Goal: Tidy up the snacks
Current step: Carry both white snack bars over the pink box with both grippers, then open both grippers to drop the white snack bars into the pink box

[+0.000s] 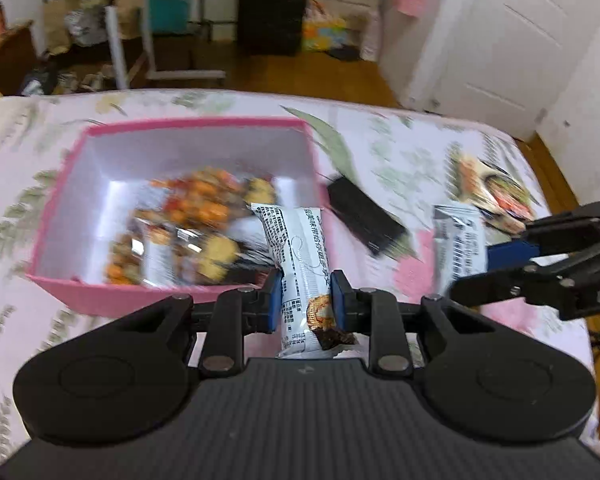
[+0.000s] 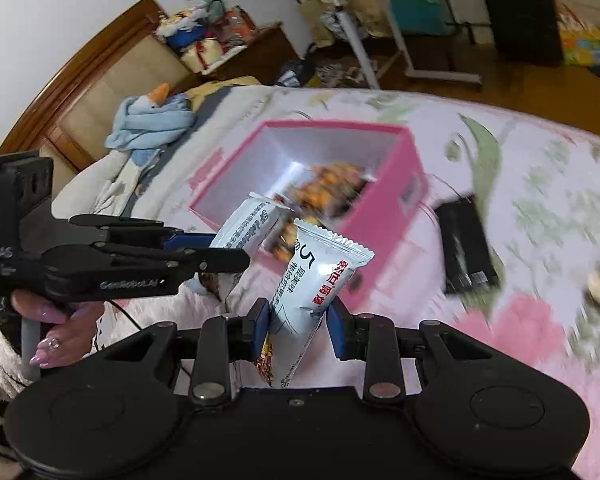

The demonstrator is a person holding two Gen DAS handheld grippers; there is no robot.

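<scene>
- Ribbed black plastic body of the left gripper [image 1: 302, 300] nearest the lens, two round discs at its sides, blue pads nearly together and clamped on a glossy white foil snack packet with black print [image 1: 304, 264].
- Packet upright between the pads, crimped serrated end up, a picture of a brown snack at its lower end; upper end seen against the near corner of the pink box.
- Same build on the right gripper [image 2: 298, 326]: narrow gap, blue pads pinching a second white foil snack packet with red lettering [image 2: 320, 276], tilted, serrated top leaning right.
- Seen from the right wrist, left gripper off to the left, gripped by a hand with glossy lilac nails [image 2: 60, 320]; its packet close beside the right one, not clearly touching.
- Square pink cardboard box with smooth white inner walls [image 1: 88, 196], open-topped, sitting on the bed just beyond both grippers.
- Inside it, a heap of shiny clear-and-orange snack bags [image 1: 188, 224], blurred, details unreadable.
- Flat black rectangular object [image 1: 364, 216] lying just right of the box on the cover; material unclear.
- Another colourful crinkled snack wrapper [image 1: 496, 196] further right on the bed, apart from the box.
- Soft quilted bedcover, white with pink flowers and green leaves [image 1: 400, 148], under everything.
- Pale blue plush toy with an orange beak [image 2: 152, 120] at the wooden headboard end.
</scene>
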